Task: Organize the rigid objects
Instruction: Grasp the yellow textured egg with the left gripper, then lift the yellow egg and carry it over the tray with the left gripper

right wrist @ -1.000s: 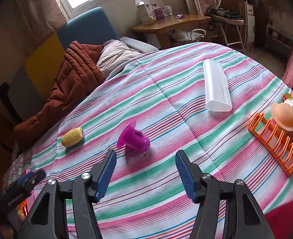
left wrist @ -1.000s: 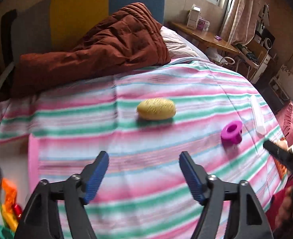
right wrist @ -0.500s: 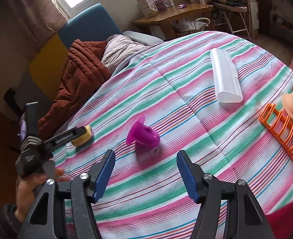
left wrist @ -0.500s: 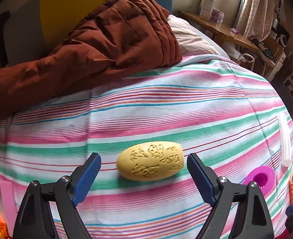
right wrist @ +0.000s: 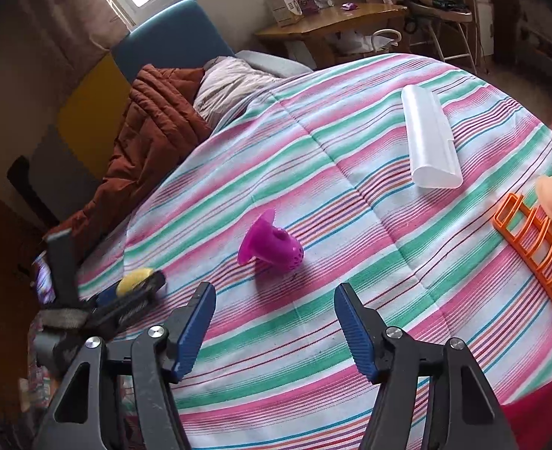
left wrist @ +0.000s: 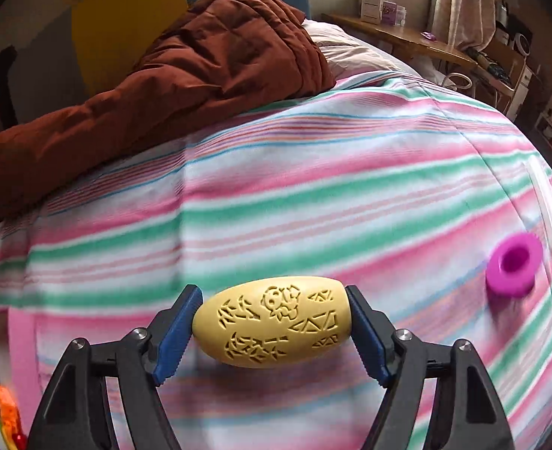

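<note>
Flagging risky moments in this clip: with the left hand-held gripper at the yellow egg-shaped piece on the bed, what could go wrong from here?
1. The left hand-held gripper meets the carved yellow egg only at its rounded ends; it could squirt out when squeezed or lifted.
2. The striped bedspread is soft, so pressing down may sink or tip the egg.
3. The purple strainer lies on its side and might roll if the bedding shifts.
</note>
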The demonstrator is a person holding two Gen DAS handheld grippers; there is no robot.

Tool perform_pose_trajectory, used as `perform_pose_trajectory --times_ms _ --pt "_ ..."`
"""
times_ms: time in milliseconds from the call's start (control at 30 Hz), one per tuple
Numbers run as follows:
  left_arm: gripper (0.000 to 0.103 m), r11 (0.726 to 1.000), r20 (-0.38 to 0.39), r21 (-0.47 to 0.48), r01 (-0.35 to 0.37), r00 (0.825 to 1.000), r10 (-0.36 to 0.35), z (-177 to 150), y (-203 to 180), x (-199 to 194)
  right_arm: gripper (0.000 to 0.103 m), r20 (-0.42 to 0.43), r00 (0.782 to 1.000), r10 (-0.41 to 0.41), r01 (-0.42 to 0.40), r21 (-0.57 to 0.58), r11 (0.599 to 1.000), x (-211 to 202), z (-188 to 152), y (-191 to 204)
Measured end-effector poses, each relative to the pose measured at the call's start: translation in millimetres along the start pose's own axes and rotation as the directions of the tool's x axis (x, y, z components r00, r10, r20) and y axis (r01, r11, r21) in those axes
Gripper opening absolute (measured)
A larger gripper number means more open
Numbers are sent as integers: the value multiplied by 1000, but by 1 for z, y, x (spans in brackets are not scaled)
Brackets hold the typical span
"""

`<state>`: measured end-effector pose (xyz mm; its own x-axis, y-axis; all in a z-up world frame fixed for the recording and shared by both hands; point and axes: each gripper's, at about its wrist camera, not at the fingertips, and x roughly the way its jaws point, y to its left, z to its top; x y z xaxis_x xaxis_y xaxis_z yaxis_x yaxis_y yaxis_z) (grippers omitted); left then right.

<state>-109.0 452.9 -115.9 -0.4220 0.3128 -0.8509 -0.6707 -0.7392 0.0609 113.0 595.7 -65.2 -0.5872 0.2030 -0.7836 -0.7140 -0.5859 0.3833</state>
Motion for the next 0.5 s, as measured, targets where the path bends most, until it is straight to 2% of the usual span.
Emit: perform_pose_trajectory --times_ms 200,500 --pt "77 1000 69 -8 -3 998 3 -42 25 -56 66 -39 998 -38 36 -55 998 14 -8 8" --pt "77 999 150 -53 -1 989 9 -78 54 -131 66 -112 988 -108 88 -173 981 41 -24 22"
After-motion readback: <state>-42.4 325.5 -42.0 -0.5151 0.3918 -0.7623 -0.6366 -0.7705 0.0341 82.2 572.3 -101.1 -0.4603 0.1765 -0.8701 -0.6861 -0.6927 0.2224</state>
